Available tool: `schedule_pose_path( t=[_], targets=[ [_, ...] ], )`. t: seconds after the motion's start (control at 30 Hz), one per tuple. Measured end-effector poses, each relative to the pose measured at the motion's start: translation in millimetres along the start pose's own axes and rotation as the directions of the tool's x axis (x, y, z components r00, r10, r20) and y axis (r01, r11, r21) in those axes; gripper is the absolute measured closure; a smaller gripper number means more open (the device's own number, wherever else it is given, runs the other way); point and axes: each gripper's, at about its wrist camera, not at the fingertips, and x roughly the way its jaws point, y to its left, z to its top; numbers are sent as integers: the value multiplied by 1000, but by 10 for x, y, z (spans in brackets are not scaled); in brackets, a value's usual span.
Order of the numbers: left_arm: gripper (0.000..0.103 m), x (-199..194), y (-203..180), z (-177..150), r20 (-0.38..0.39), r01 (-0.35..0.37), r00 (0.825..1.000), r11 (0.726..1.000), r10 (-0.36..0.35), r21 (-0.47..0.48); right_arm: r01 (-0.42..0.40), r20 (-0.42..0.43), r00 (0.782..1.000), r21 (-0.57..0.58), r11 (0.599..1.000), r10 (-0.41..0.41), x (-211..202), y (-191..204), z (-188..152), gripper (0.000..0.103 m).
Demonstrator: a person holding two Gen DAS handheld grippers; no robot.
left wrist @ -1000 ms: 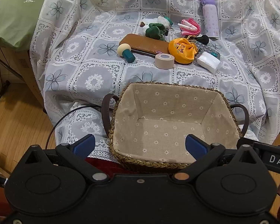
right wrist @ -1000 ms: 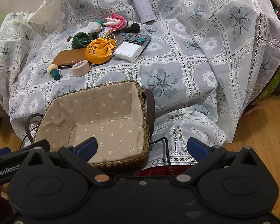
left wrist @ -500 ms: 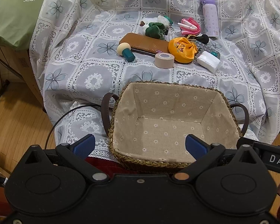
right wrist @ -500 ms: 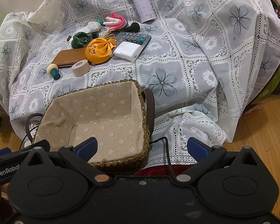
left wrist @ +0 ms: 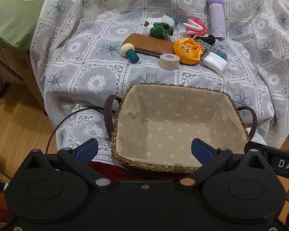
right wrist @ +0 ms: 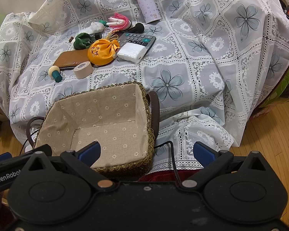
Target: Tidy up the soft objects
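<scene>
A: Nothing has moved since a second ago; your left hand-held gripper (left wrist: pixel 144 149) and right hand-held gripper (right wrist: pixel 146 151) hang released over the basket (left wrist: pixel 163 87).

B: And the orange pouch (left wrist: pixel 187 51)?

A: Beyond the basket's far rim on the bed cover (right wrist: pixel 183 67), nearer your right.

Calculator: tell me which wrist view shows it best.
The right wrist view. There the calculator shows most of its keypad, with only its near corner under the white tissue pack. In the left wrist view the calculator is mostly hidden behind the orange drawstring pouch and the tissue pack, leaving a thin strip of keys.
</scene>
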Motion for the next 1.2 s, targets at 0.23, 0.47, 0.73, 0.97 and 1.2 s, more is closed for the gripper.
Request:
schedule_pose_path(
  t=[0.23, 0.47, 0.73, 0.97, 1.2],
  targets=[
    [3, -1, 1, 4, 0, 0, 1000, 1000, 0, -1, -1, -3, 1000, 2, 1000, 1, 0, 3, -2, 0],
    [3, 5, -4, -6, 1, 1, 1000, 1000, -1, -1, -2, -3, 1000, 2, 1000, 2, 1, 9, -6, 0],
    [3, -82, 38, 10, 55, 26, 998, 999, -24, -22, -8, 0, 1000, 18, 1000, 8, 3, -27, 1, 0],
    [4, -74, 51, 33, 72, 48, 996, 998, -46, -29, 27, 41, 999, -5, 1000, -26, 39, -29, 49, 0],
    [4, 16, 18, 79, 58, 63, 996, 998, -62, -15, 19, 55, 998, -47, 999, -16, 166, 15, 159, 1]
  ],
)
